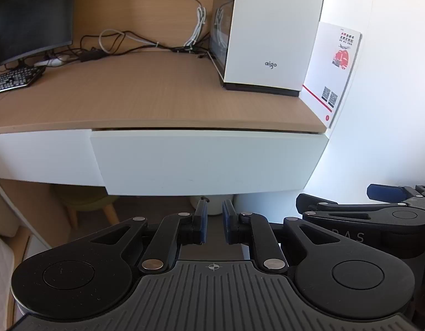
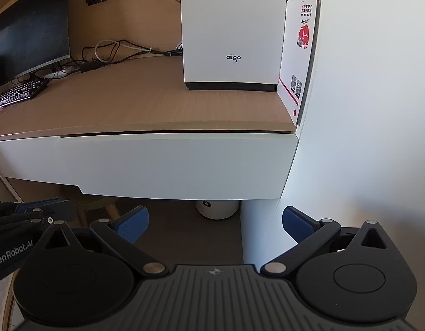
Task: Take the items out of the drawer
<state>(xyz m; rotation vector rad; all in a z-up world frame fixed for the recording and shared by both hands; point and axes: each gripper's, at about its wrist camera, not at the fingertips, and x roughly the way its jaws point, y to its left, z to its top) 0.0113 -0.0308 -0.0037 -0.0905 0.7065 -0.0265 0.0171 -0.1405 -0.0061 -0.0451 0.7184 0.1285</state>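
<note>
Drawer: flat, smooth white front, handleless, closed under the wood-grain desk edge, at 12 o'clock of both grippers. On the desk: boxy white computer case at 1 o'clock, glossy printed card leaning on the wall beside it, black keyboard and tangled cables at 10 o'clock. Left gripper: blue ribbed pads nearly together, empty, angled down below the drawer front; right gripper: pads spread wide, empty, likewise angled down.

1. Bright daylight washes the plain white wall on the right to glare.
2. The dim space beneath the white closed drawer front lies shadowed.
3. Fisheye bending curves the light wooden desk top; the dark corners vignette.
</note>
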